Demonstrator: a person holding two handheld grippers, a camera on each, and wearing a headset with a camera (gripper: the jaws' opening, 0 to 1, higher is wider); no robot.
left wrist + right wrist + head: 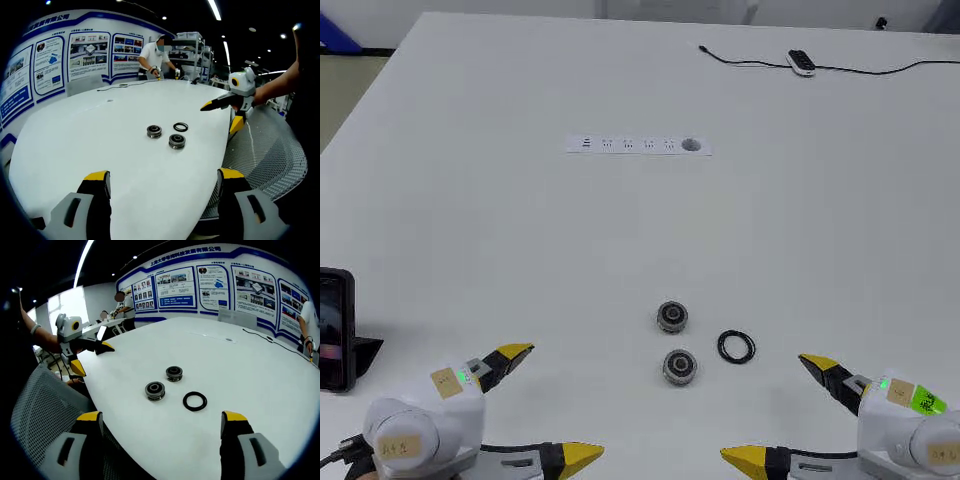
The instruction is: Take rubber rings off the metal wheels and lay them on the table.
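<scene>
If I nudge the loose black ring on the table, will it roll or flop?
The rubber ring lies flat on the white table, so it probably won't roll. It looks thin, so likely light and floppy when pinched. Being rubber, it may drag rather than slide.

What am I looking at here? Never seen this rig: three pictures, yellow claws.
No robot: a person holds hand tongs, one pair per hand. The head view looks down from their headset; each round view comes from a camera riding on one pair. The left tongs and right tongs are both open, holding nothing. On the white table lie a farther metal wheel, a nearer metal wheel and a loose black rubber ring beside them. Farther back sits a power strip.
</scene>
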